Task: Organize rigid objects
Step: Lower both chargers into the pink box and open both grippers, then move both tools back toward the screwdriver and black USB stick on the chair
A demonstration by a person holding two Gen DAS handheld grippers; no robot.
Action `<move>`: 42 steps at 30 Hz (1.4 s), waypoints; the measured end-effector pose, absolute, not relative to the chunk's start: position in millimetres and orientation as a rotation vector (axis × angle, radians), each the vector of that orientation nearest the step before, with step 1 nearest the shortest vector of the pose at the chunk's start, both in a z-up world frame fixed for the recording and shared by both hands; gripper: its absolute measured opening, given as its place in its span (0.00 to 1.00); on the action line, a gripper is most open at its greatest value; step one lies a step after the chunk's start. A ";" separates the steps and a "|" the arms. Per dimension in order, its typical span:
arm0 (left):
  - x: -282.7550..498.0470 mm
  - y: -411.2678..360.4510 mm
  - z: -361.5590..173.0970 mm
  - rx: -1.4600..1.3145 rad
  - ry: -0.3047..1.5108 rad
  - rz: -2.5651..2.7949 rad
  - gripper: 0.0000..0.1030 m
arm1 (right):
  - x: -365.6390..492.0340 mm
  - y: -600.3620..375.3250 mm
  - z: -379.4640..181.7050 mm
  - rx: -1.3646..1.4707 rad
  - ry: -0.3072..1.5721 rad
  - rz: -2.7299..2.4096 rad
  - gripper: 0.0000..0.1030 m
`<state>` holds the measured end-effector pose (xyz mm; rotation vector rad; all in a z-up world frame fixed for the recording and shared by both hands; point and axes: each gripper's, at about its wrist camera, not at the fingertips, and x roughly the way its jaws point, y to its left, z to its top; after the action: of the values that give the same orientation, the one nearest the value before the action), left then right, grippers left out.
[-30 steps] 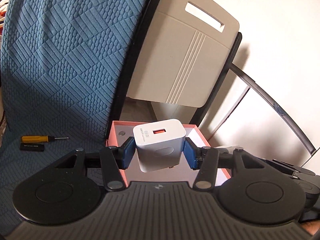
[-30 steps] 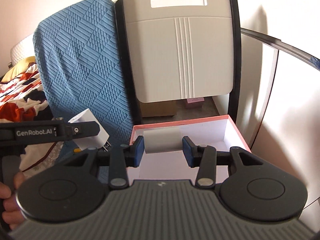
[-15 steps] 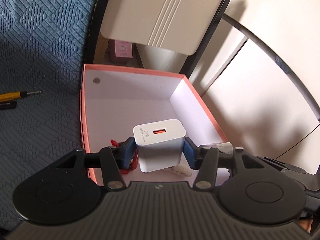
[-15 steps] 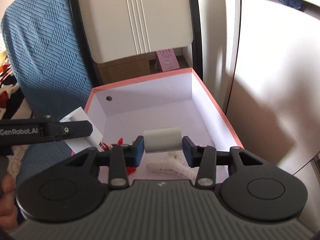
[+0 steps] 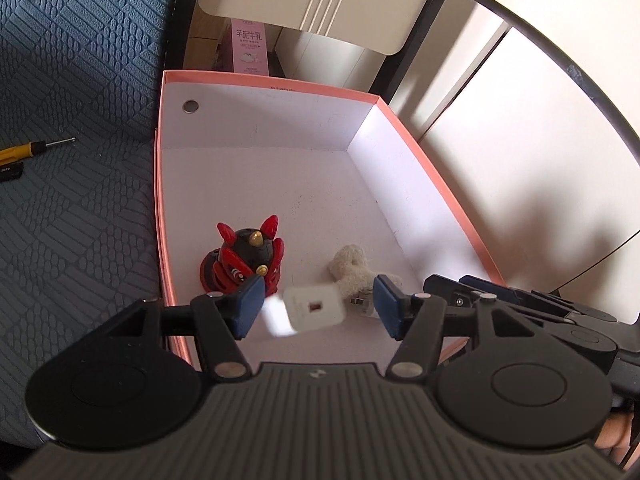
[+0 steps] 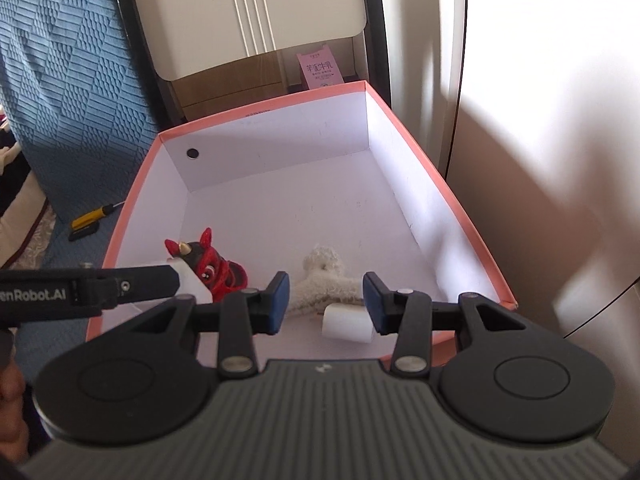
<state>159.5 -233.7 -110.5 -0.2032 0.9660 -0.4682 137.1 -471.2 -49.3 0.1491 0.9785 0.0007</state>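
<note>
Now both grippers' jaws gape over the pink box (image 5: 432, 176), white charger (image 5: 312, 309) blurred between the left's.

Left black two-finger gripper with blue pads (image 5: 318, 306): jaws spread wide, pads gripping nothing, angled steeply downward. Right black two-finger gripper with blue pads (image 6: 325, 302): jaws likewise apart, gripping nothing, tilted down, close beside left one. Bare fingers (image 6: 10, 396) visible at left gripper's handle.
</note>
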 end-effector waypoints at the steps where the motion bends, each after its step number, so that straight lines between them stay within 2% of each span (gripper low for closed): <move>1: 159.0 -232.6 -106.2 -0.206 0.953 -0.466 0.71 | 136.7 -470.7 -46.4 0.152 0.970 0.005 0.43; 22: 111.8 -143.2 -8.9 -0.210 0.579 -0.364 0.73 | 128.0 -404.4 52.7 0.158 0.723 0.233 0.43; 42: 84.9 -37.1 -25.0 -0.240 0.516 -0.244 0.73 | 123.7 -294.3 35.2 0.083 0.782 0.414 0.43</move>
<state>84.9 -37.1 -25.0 -0.2404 0.5158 -0.2438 123.7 -294.3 35.2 0.0827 0.7824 0.4138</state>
